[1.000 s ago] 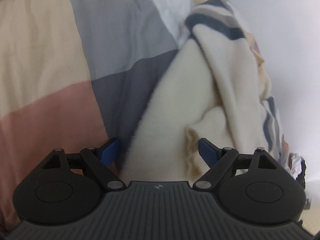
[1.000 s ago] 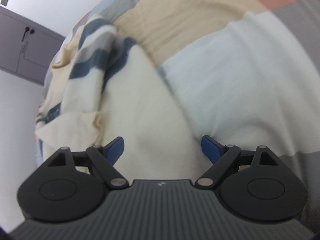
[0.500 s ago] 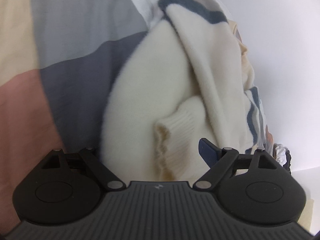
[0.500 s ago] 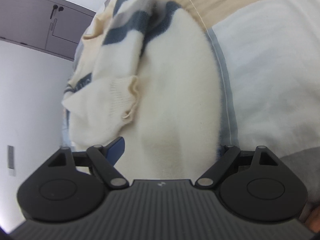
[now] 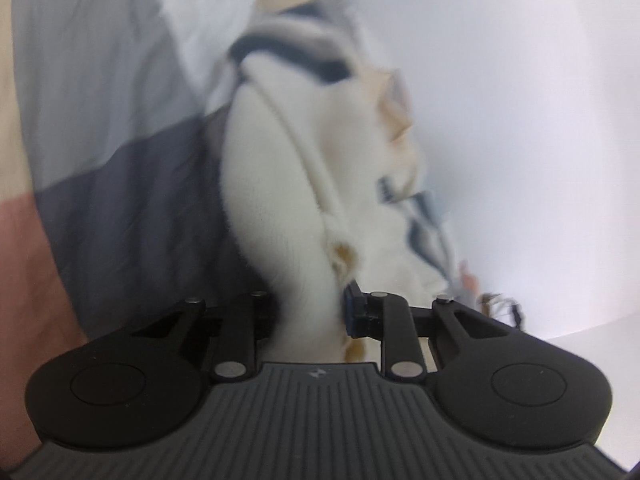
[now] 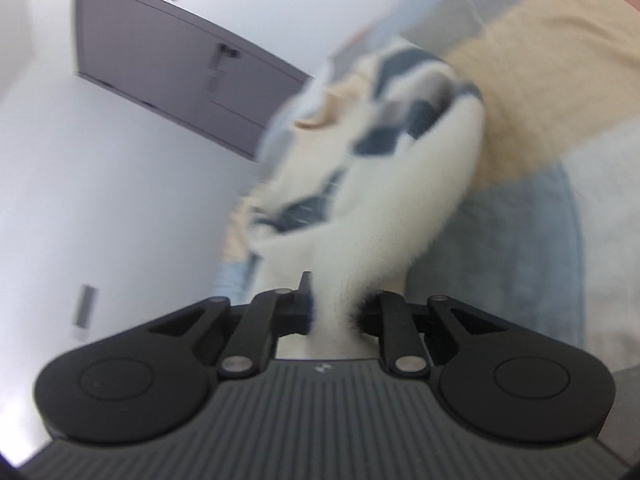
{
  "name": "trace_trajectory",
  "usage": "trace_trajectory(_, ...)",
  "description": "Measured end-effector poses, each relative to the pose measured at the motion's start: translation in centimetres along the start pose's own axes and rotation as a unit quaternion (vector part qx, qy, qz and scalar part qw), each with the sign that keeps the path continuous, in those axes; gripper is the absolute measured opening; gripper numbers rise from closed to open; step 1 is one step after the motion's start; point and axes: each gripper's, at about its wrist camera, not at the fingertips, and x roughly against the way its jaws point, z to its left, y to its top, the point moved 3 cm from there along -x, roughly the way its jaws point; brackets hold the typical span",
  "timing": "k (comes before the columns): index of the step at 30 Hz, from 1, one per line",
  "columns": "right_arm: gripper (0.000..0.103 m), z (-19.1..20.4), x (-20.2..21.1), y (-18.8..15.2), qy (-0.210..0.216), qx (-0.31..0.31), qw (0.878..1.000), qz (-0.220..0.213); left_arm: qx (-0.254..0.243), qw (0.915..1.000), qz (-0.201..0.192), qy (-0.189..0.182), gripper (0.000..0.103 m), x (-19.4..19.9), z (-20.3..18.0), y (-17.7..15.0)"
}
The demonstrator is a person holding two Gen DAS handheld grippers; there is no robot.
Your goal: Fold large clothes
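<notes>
Sweater (image 5: 280, 200), fuzzy cream knit with navy stripes, is bunching between both closed hand-held grippers, left (image 5: 310, 312) and right (image 6: 334, 312), over a colour-block bed (image 5: 100, 120).

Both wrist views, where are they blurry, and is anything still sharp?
Left wrist view: the cream sweater and patchwork bedspread are motion-smeared, while the left gripper stays crisp. Right wrist view: the same sweater is streaked, the grey cabinet is softer, and the right gripper is sharp.
</notes>
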Motion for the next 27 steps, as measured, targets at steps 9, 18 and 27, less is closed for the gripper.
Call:
trace_trajectory(9,0.016,5.9,6.6,2.5,0.125,0.007,0.991,-0.047,0.009,0.9909,-0.069,-0.116,0.026,9.1,-4.0,1.2)
trace_trajectory(18,0.016,7.9,13.5,0.2,0.154,0.027,0.986,-0.054,-0.031,0.9825,-0.098,-0.155,0.026,15.7,-5.4,-4.0)
trace_trajectory(27,0.017,3.8,9.6,3.1,0.069,-0.022,0.996,-0.045,-0.01,0.9904,-0.064,-0.122,0.028,9.9,-4.1,-1.5)
